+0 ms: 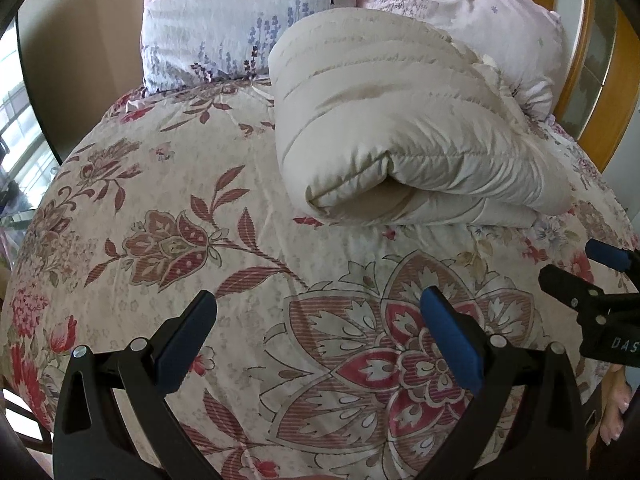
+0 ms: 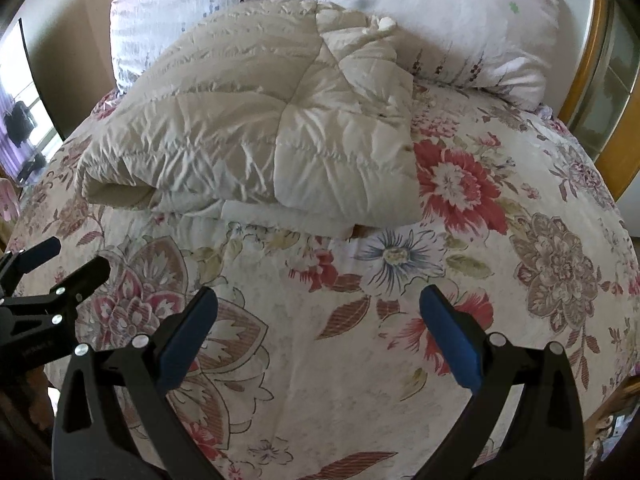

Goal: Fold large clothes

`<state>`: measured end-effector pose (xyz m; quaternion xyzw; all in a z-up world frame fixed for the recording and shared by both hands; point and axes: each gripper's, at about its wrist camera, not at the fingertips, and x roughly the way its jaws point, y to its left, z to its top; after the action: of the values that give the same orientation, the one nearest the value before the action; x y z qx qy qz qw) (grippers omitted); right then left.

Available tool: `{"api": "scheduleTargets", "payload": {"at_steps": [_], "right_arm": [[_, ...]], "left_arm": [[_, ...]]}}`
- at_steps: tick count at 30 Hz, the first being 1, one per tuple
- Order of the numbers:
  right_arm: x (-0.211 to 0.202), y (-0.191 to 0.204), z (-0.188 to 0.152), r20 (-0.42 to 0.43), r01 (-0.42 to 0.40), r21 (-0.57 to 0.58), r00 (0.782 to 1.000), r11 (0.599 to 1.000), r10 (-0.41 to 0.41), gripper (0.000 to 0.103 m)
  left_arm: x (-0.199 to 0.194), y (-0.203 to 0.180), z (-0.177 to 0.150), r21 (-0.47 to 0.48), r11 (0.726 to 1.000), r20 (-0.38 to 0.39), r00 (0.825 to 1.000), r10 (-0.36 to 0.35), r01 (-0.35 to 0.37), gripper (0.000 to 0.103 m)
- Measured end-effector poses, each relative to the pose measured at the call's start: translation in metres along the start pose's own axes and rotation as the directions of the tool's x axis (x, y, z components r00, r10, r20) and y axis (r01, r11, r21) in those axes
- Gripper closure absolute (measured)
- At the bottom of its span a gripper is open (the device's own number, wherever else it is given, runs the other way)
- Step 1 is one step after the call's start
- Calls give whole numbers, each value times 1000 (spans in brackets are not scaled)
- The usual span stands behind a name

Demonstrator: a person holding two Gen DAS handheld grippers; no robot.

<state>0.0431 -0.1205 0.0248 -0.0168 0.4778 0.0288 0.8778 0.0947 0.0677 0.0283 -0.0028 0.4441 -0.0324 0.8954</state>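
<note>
While I hover over the bed (image 1: 192, 184), its floral cover fills nearly everything under me, spreading from the near edge out to the two pale printed pillows (image 1: 248, 24) propped at the far end against the wall. On the far half of the cover lies the cream quilted coat (image 1: 400, 128), folded into a thick padded bundle; it rests on the cover just in front of the pillows, its rolled edge facing me and its right end touching the right-hand pillow. Seen from my right side, the bundle's flap lies flat on top with a seam crossing it.

Both my tools hang low over the near part of the bed, well short of the coat, pointing forward toward it. My left gripper (image 1: 318, 334) has its blue-padded fingers spread wide with nothing between them, only the floral print below. My right gripper (image 2: 318, 334) is likewise spread wide and empty. They sit side by side, each showing at the edge of the other's view.
</note>
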Motion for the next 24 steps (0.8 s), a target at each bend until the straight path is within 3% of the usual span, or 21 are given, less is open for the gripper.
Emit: {"api": "scheduleTargets", "payload": {"at_steps": [24], "right_arm": [[6, 4, -2, -14, -8, 1, 1000, 1000, 8, 2]], "left_arm": [[3, 1, -1, -6, 1000, -10, 1000, 2, -2, 1]]}}
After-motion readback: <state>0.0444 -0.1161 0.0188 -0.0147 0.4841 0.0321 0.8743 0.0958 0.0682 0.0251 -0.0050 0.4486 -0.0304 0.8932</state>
